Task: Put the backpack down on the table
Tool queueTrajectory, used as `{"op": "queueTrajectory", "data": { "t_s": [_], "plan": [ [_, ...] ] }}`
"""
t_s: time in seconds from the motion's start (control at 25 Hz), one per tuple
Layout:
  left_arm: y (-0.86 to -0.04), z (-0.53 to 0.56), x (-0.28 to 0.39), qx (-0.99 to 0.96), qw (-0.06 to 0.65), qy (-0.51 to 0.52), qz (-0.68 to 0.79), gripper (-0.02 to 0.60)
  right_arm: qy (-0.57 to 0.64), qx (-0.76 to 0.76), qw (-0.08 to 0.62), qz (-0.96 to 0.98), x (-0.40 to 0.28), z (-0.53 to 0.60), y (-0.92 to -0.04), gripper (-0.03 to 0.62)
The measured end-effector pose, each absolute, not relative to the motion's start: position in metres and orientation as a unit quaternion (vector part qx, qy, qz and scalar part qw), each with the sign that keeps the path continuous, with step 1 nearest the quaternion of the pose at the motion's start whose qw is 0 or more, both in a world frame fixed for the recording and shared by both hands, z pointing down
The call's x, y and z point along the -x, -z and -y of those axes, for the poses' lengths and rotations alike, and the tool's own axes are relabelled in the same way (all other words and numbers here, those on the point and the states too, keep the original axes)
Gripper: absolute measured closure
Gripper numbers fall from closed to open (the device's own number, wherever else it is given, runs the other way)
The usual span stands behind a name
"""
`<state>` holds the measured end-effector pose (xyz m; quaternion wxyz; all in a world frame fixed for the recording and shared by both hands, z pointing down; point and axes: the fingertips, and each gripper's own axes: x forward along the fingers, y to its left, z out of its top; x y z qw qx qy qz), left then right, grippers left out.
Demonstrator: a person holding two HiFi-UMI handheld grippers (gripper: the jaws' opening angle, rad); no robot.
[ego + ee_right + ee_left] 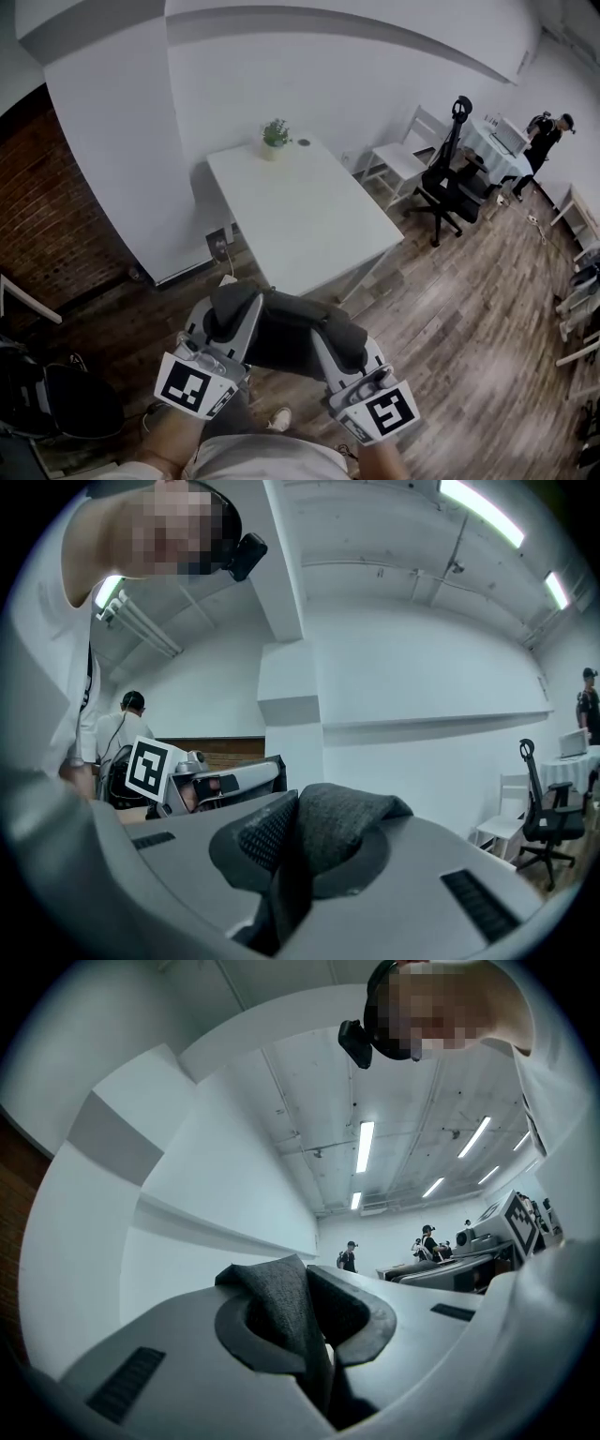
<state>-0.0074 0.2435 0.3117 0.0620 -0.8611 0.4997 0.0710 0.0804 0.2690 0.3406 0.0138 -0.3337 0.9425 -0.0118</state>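
Observation:
The dark backpack (289, 343) hangs between my two grippers, just short of the near edge of the white table (300, 216). My left gripper (234, 315) is shut on a fold of its grey fabric (281, 1316); in the left gripper view the cloth is pinched between the jaws (314, 1340). On the other side, my right gripper (339, 343) is shut on another fold of the same fabric (337, 827), which bulges out over its jaws (289, 860). Most of the bag's lower part is hidden under the grippers.
A small potted plant (274, 139) and a dark disc (303, 143) sit at the table's far end. A white chair (403, 157) and a black office chair (448, 183) stand to the right, with a person (546, 141) beyond. A brick wall (47, 216) is at left.

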Motion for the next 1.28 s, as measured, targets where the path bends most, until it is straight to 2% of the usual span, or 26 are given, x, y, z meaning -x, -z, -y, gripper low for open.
{"op": "queueTrajectory", "data": {
  "t_s": [0.64,1.04,1.28],
  "plan": [
    [-0.291,-0.104,0.041,0.914,0.046,-0.072,-0.396,0.534,0.012,0.410,0.026,-0.912,-0.044,-0.131,-0.313,0.537],
    [-0.246,-0.043,0.081,0.933,0.088,-0.099,-0.335,0.534,-0.035,0.439,0.041,-0.897,-0.004,-0.073,-0.259,0.537],
    [-0.232,-0.006,0.083,0.929,0.096,-0.113,-0.341,0.534,-0.049,0.431,0.049,-0.899,-0.002,-0.037,-0.245,0.537]
  ]
}}
